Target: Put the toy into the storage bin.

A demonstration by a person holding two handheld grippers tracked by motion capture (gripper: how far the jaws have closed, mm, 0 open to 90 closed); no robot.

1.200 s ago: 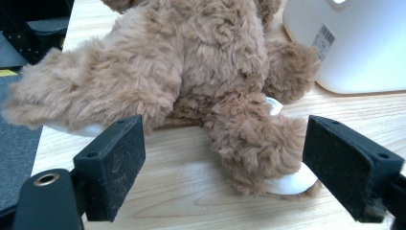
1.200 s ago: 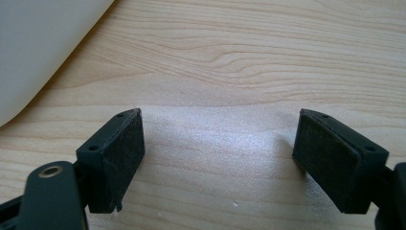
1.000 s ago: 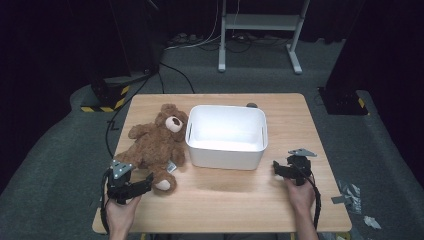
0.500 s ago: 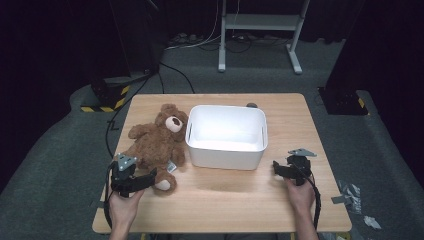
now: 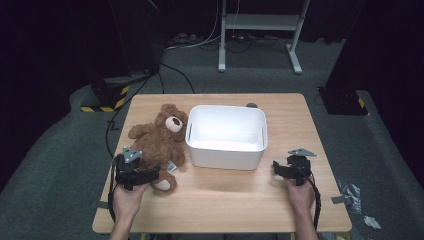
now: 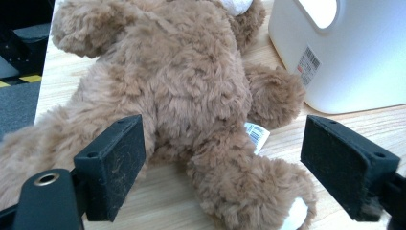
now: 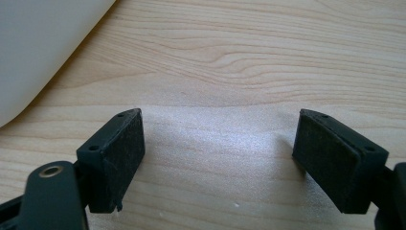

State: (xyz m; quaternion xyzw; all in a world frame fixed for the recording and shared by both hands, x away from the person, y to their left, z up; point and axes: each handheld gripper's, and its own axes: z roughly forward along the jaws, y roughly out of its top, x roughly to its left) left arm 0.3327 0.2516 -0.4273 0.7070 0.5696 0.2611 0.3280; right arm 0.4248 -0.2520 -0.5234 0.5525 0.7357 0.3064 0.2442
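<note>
So the left tongs [image 5: 156, 173] are spread wide, nothing clamped in them. They sit right at the lower end of the teddy bear [image 5: 155, 141], and in the left gripper view the bear's leg and foot [image 6: 249, 184] lie between the two jaws without either pad touching it as far as I can see. The pads are flat black rectangular blocks, a bit dusty, with small screw holes at the corners. The bear is shaggy brown plush, lying flat on the worktop [image 5: 235, 205], head pointing away from the left tongs, with a pale foot sole and a little white barcode tag [image 6: 254, 134] poking out by its leg.

Just past the bear, off to the right of the left tongs, there's a white bin [image 5: 226, 136], smooth plastic, rectangular with rounded corners, an oval handle cutout [image 6: 319, 10] and a barcode sticker on its side wall. The bear's leg is just beside that wall.

The right tongs [image 5: 276, 169] are also spread apart and gripping nothing, low over bare wood near the bin's right front corner. In the right gripper view it's light wood grain between the jaws and a curved bit of the bin up at the left.
</note>
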